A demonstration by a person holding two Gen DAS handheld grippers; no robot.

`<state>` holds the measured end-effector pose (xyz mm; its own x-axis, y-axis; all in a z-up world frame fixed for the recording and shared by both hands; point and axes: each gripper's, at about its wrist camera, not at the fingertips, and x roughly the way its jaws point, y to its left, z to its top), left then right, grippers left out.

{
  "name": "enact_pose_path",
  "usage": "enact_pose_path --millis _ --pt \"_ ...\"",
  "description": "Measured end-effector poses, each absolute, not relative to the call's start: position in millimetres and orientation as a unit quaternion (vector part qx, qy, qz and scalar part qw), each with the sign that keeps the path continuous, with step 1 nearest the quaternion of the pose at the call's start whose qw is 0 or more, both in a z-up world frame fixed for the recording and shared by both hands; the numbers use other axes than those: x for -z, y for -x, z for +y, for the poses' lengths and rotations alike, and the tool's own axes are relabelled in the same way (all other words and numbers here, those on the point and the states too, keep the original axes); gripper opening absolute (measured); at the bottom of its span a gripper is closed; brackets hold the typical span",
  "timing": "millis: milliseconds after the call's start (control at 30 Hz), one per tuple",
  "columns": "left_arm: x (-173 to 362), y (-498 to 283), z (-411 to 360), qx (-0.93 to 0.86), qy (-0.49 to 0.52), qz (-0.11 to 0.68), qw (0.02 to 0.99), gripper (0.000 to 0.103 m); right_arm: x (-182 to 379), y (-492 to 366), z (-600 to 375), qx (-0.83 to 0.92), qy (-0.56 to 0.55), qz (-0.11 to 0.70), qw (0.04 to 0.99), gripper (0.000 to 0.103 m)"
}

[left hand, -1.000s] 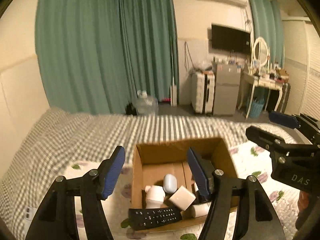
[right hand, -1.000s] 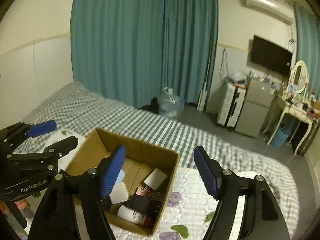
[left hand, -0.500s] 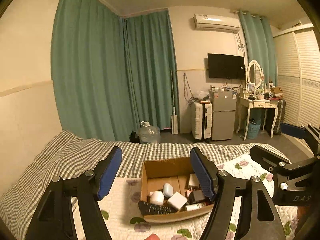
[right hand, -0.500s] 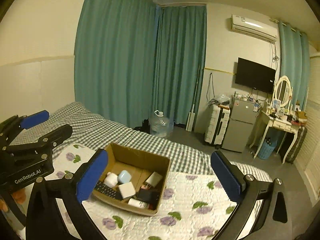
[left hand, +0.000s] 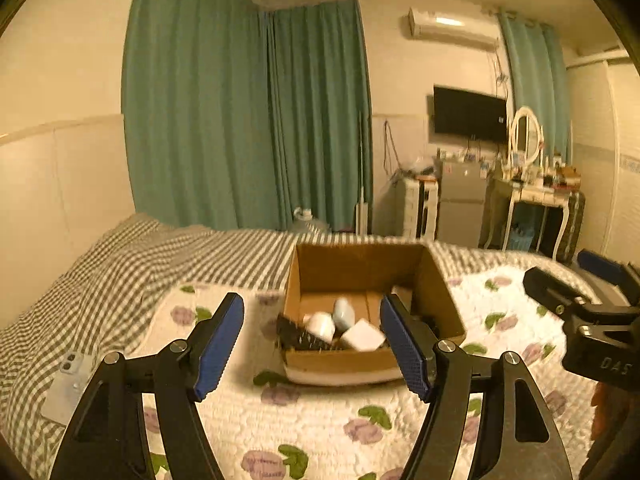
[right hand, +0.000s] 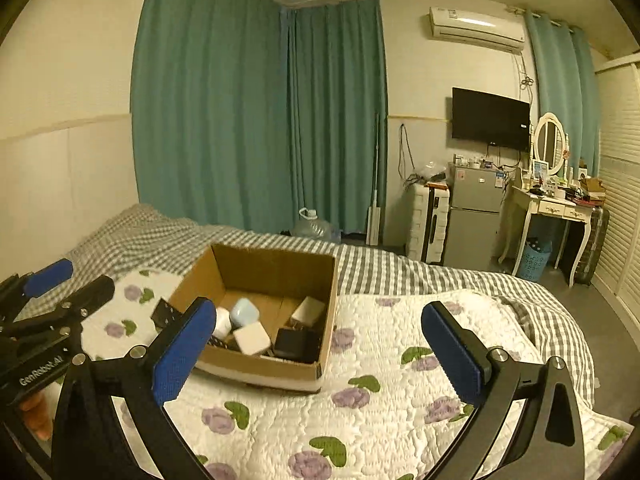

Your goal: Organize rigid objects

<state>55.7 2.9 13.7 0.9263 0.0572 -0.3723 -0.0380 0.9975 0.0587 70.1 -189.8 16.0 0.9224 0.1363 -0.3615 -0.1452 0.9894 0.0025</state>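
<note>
Right wrist view: both grippers held above the bed, nothing between their fingers.

On the flowered quilt [right hand: 400, 412] stands the cardboard box [right hand: 272, 264], and inside it lie a black remote [right hand: 168, 314], a pale blue case [right hand: 244, 312], a white cube [right hand: 252, 339] and a black box [right hand: 298, 345]. The right gripper [right hand: 316, 348] has its jaws wide apart; the left gripper [left hand: 312, 344] is also spread, empty, near the box.

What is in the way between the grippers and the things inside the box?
Nothing visible. Both the left gripper and the right gripper are open and hold nothing, above the flowered quilt. The cardboard box has an open top, so only its low front wall stands before the white cube.
</note>
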Motion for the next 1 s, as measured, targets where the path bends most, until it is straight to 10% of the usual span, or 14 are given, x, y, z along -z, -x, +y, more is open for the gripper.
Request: enact_pose_path --millis 1000 --pt "-0.2 -49.7 7.4 -0.018 -0.024 0.204 0.978 0.073 1.8 -77.7 -184.4 -0.074 0.019 0.209 0.975 0.103"
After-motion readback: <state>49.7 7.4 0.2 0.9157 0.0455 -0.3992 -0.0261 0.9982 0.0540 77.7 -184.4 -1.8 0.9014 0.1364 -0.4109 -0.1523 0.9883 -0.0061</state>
